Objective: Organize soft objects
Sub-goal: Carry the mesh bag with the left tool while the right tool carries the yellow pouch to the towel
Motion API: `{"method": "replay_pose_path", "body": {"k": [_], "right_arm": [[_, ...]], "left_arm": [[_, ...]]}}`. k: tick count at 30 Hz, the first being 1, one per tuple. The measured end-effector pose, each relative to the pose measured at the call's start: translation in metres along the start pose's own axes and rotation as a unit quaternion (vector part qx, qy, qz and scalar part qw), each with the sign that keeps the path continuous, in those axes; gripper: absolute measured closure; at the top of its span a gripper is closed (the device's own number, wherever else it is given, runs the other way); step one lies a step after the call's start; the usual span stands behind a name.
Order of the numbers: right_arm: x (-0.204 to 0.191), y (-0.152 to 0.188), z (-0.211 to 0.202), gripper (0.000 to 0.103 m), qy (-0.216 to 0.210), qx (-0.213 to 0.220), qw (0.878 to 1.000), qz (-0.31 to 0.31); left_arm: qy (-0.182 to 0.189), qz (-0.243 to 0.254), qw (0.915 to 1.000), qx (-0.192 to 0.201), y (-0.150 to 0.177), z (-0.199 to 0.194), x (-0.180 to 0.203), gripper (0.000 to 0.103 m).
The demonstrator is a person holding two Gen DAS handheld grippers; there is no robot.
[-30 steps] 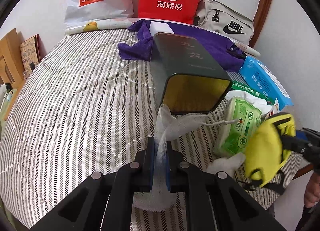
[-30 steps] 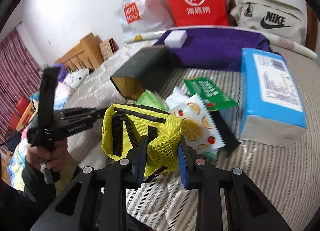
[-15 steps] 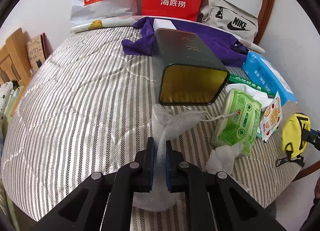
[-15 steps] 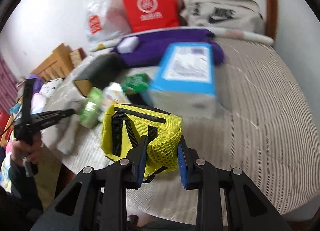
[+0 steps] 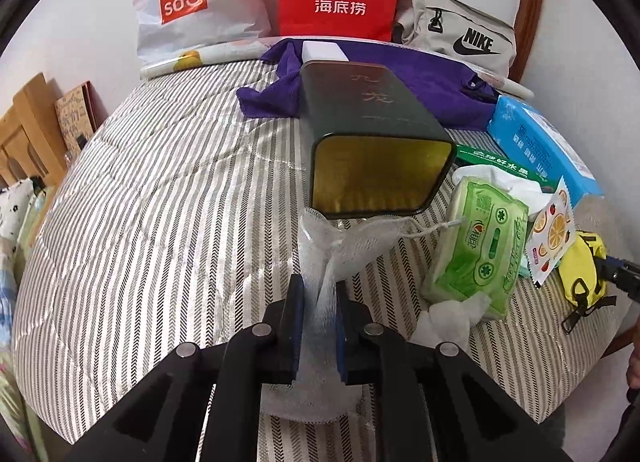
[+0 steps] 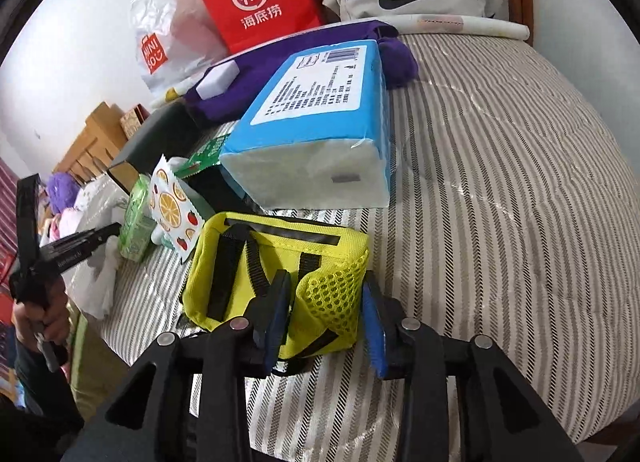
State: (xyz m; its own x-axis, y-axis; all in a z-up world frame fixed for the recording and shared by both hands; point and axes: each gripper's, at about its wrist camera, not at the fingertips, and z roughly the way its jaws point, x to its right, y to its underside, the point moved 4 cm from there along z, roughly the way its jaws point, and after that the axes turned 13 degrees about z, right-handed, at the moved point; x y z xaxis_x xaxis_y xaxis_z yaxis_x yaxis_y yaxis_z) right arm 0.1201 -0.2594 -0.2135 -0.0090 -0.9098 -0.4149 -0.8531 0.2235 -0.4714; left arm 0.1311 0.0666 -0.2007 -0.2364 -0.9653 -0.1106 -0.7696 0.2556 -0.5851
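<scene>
Plainly little is sorted yet: the left tool point(image 5: 318, 316) clenches a white mesh pouch point(image 5: 340, 238) just before the open tin point(image 5: 376, 166), while the right tool point(image 6: 324, 314), jaws spread, has the yellow bag point(image 6: 276, 262) resting on the bed point(image 6: 500, 182); tissue packs point(image 5: 476, 258) lie loose.

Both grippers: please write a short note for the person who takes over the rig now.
Left gripper: shut on the mesh pouch, just before the open tin.
Right gripper: straddles the yellow bag, which lies on the bed by the blue pack; grip unclear.
Done: bag set down.
Left: probably pouch into tin; green pack unsorted.
</scene>
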Motion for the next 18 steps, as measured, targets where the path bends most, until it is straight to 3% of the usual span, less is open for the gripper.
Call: {"method": "replay_pose_path", "body": {"k": [4,18], "right_arm": [[-0.002,0.002,0.000,0.074,0.011,0.009,1.000,-0.023],[0.001,-0.010,-0.045,0.076,0.002,0.030,0.999,-0.016]], "left_arm": [[0.000,0.001,1.0000,-0.001,-0.001,-0.001,0.002,0.095],[0.032,-0.027,0.9989,0.022,-0.014,-0.035,-0.002,0.096]]}}
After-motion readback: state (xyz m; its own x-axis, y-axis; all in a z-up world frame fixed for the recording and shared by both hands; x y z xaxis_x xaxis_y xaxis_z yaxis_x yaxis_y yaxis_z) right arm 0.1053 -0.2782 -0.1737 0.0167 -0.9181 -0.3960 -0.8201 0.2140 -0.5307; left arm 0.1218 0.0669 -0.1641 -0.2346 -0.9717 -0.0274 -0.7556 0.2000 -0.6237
